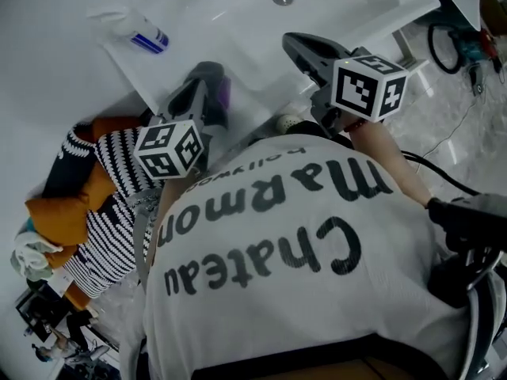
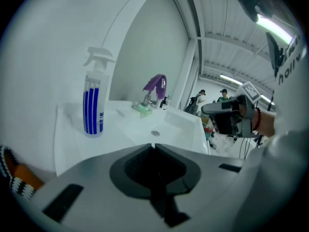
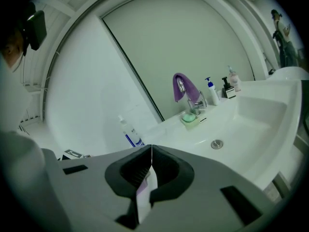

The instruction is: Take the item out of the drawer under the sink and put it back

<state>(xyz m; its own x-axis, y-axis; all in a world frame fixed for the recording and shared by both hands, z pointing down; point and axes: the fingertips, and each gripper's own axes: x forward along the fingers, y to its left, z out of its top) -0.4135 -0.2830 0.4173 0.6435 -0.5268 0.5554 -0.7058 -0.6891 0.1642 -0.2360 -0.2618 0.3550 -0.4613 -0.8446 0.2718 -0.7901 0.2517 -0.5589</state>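
Left tongs (image 2: pixel 153 147) closed, empty, at the front edge of the glossy white sink (image 2: pixel 178 124). Right tongs (image 3: pixel 152 149) clamp a thin, flat white-lilac item (image 3: pixel 144 193). Cylindrical blue-striped spray bottle (image 2: pixel 93 105) stands on the sink's left rim.

Items counted. Grippers, two: left gripper (image 2: pixel 153 146) and right gripper (image 3: pixel 151 146). Marker cubes, two: one marker cube (image 1: pixel 169 150) per gripper, the second marker cube (image 1: pixel 369 87) at right. Sink (image 3: pixel 260 115), one, with one drain (image 3: pixel 217 143) and one faucet (image 3: pixel 197 102). Purple cloth (image 3: pixel 186 86), one. Soap dish (image 3: pixel 189 119), one. Bottles, four: one spray bottle (image 2: pixel 93 108), one pump bottle (image 3: pixel 211 93), one dark bottle (image 3: pixel 225 88), one pink bottle (image 3: pixel 234 80). Thin white-and-purple packet (image 3: pixel 145 192), one. Background people, two: first person (image 2: pixel 200 98), second person (image 2: pixel 223 96).
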